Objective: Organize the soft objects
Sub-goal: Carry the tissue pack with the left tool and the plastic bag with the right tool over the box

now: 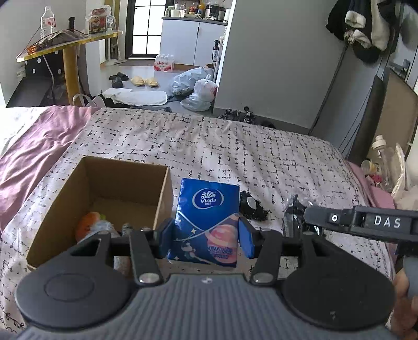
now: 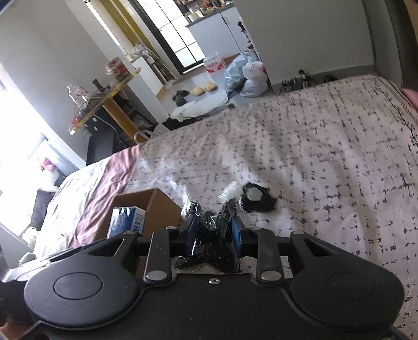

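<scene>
The left gripper (image 1: 206,235) holds a blue tissue pack (image 1: 209,217) tight between its blue pads (image 1: 167,240). The pack stands upright above the bed (image 1: 261,157).

At 9 o'clock from the pack, just beside it, sits a brown box (image 1: 104,188) on the bed. It is open on top, and an orange soft toy (image 1: 90,225) lies in its near corner.

The right gripper (image 2: 213,230) squeezes a black thing in a clear crinkly bag (image 2: 209,235), with its pads close together. In the left view this gripper (image 1: 308,217) comes in from 3 o'clock.

A bit farther, at 1 o'clock from the pack, a black lacy thing (image 1: 250,206) lies on the bed with something white on it.

Far off at 12 o'clock, past the bed, plastic bags (image 1: 196,89) and yellow slippers (image 1: 143,81) sit on the floor. At 10 o'clock a bench (image 1: 68,44) has a bottle (image 1: 47,22) on it.
</scene>
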